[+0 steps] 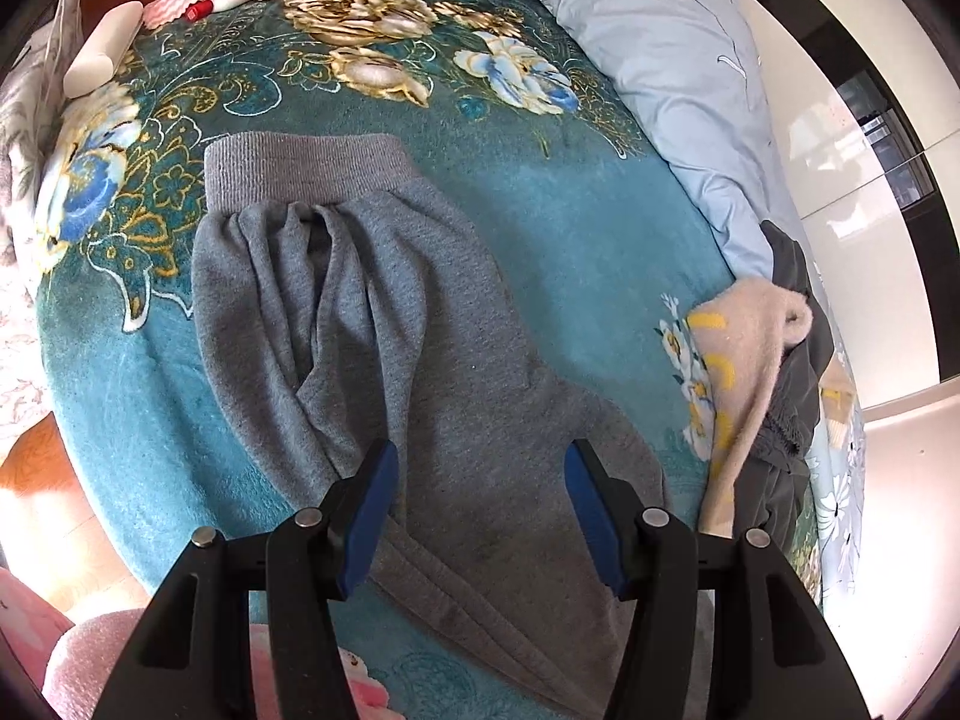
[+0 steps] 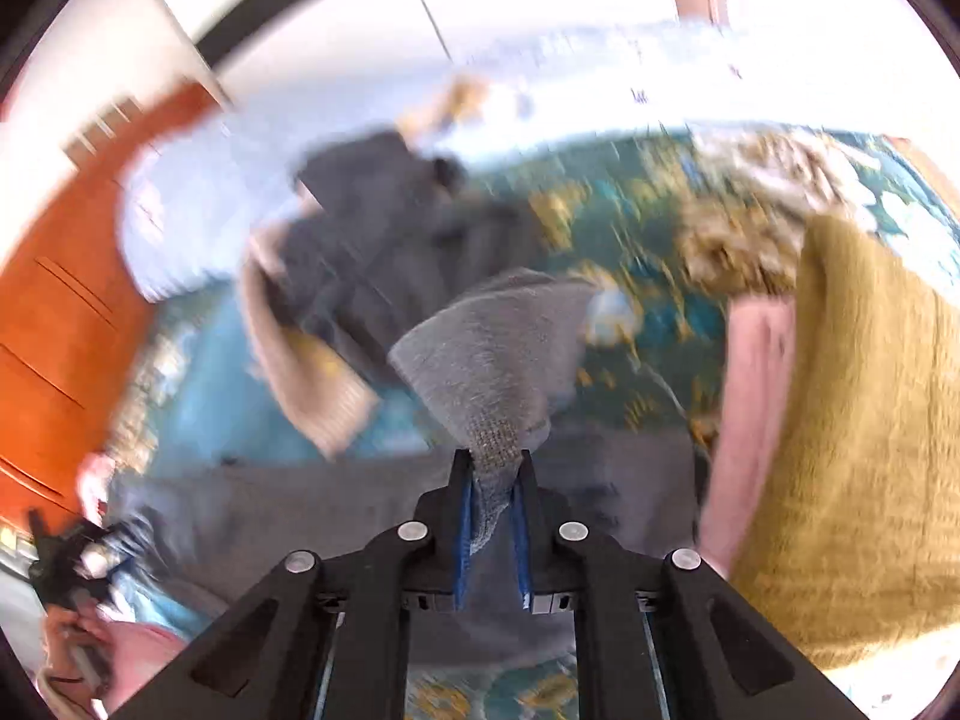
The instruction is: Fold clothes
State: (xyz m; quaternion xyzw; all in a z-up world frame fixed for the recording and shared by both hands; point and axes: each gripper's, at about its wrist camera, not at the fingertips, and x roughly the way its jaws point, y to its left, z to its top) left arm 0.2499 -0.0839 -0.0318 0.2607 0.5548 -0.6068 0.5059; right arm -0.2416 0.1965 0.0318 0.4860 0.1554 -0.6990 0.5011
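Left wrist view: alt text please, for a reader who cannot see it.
Grey sweatpants lie spread on a teal floral blanket, waistband far from the camera. The open left gripper hovers over one leg, holding nothing. A pale blue pillow lies on the right.

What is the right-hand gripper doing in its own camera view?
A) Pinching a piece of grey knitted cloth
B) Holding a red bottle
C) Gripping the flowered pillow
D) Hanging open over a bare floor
A: the right gripper has its blue pads closed on a bunched end of the grey trousers, which fan out in front of it above the teal blanket.
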